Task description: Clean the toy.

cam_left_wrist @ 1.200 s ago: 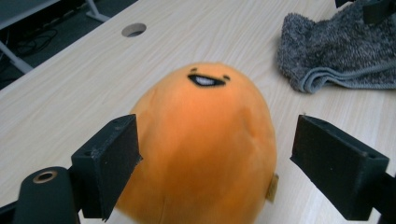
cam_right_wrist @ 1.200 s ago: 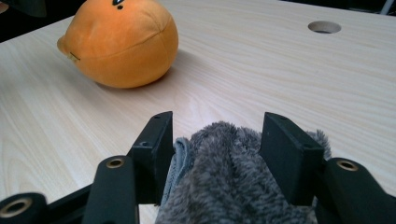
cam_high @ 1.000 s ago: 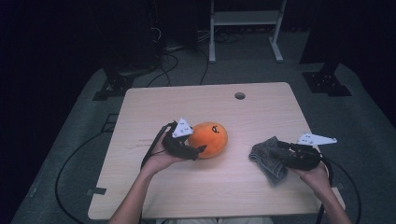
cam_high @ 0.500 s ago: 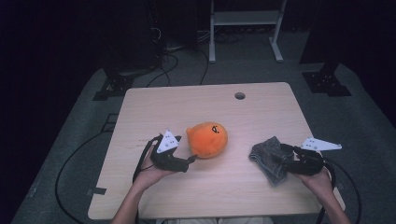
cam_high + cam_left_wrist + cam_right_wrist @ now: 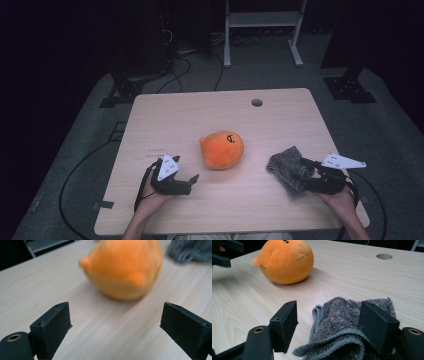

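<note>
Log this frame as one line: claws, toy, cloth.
left claw: open, jaws just widened, clear of orange plush toy | right claw: open, jaws just widened, astride grey cloth | both on table

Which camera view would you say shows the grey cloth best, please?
The right gripper view: the grey cloth lies close and sharp, its fuzzy pile clear. The high view shows it small; the left gripper view catches a blurred corner.

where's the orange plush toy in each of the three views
High view: orange plush toy at the table's middle, between the two claws.
Left gripper view: top centre, blurred, beyond the open jaws.
Right gripper view: upper left, past the grey cloth.
Shared landmark: the grey cloth, right of the toy in the high view and at the top right corner in the left gripper view.
</note>
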Motion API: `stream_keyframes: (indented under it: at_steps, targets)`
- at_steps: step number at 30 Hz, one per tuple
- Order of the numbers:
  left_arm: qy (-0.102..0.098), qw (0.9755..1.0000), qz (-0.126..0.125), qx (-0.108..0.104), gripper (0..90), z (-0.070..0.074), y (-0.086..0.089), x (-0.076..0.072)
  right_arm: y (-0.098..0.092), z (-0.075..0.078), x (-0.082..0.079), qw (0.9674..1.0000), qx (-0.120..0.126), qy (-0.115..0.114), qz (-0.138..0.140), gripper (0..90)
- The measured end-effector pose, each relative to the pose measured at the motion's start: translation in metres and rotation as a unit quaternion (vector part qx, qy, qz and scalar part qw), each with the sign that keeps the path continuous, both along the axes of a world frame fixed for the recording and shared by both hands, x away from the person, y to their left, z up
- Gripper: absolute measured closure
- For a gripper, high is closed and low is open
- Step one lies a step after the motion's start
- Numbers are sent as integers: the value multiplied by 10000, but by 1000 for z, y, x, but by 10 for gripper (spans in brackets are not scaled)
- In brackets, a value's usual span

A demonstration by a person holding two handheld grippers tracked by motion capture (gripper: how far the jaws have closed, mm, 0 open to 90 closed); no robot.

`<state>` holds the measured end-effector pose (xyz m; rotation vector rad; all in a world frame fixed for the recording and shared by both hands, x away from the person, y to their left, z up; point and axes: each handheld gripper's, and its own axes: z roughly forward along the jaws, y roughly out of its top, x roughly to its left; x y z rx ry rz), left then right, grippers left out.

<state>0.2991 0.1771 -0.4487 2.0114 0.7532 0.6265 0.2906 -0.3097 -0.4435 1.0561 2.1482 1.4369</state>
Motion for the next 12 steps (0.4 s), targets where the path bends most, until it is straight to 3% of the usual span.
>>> stream_keyframes:
  at_steps: [3,12]
  targets:
    - [78,9998,150,141,86,-11,10,-7,-3,-3,-2,10000,22,30,-4,294]
    - [7,9992,406,-35,74,-14,13,-2,-5,-2,-2,9999,77,-31,-85,273]
